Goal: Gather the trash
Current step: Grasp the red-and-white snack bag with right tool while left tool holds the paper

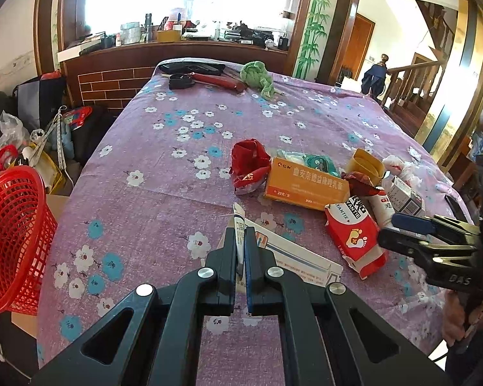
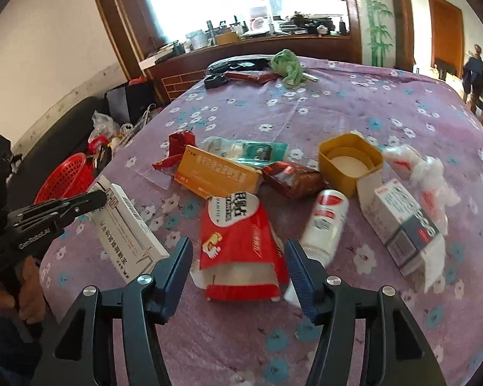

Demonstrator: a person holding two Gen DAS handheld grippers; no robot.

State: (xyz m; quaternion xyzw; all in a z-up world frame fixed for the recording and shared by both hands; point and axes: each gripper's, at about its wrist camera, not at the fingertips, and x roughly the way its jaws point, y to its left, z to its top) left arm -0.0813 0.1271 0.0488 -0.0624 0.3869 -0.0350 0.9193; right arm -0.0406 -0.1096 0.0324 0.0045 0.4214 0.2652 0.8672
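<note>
Left gripper (image 1: 241, 238) pinched nearly closed, fingers level and pointing forward, a thin white tube (image 1: 239, 225) caught between the pads. Right gripper (image 2: 238, 257) spread wide, tilted downward, low over the table. Bare hands visible on both handles, apparently wrapped around the grips, though seen only at the frame edges.

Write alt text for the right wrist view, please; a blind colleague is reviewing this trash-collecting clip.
The open right gripper hovers over a red and white packet on a purple floral tablecloth littered with boxes, wrappers and a white bottle. At left, the left gripper is at a long white box, a red basket behind.
</note>
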